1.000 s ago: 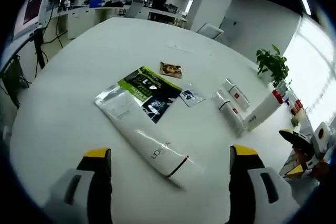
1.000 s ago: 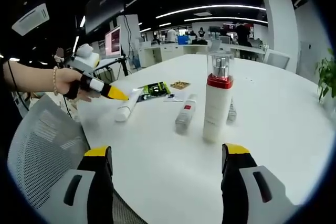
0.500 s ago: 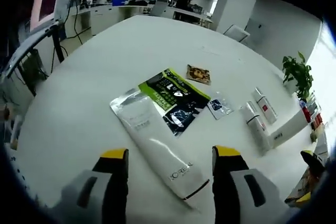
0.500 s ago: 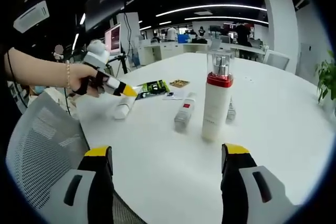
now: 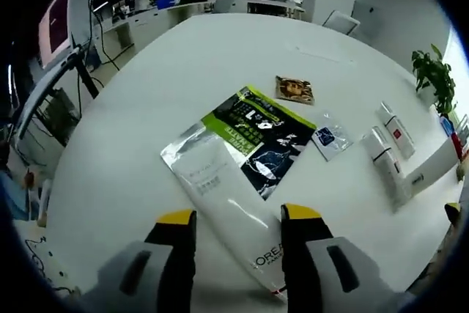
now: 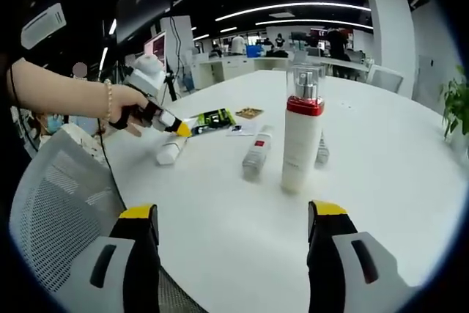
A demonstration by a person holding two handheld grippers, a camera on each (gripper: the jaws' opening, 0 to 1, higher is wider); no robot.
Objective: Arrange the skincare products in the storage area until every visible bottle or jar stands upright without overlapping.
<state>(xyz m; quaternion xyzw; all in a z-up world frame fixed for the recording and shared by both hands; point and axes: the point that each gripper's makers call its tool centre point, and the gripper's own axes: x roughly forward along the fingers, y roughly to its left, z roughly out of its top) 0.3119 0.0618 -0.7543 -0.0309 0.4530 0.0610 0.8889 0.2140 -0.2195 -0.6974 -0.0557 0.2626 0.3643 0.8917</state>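
Long white plastic tube (image 5: 229, 214): glossy, smooth. Green-black foil sachet (image 5: 256, 137): shiny, crinkled silver edge at 9 o'clock. Round white table (image 5: 146, 86): smooth, matt. Tall white bottle (image 6: 300, 142): clear plastic cap.

White tube (image 5: 233, 214), green-and-black sachet (image 5: 258, 137), red-collared white bottle (image 6: 300, 141).

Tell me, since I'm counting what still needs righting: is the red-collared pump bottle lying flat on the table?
No: in the right gripper view the pump bottle stands upright on the white table.
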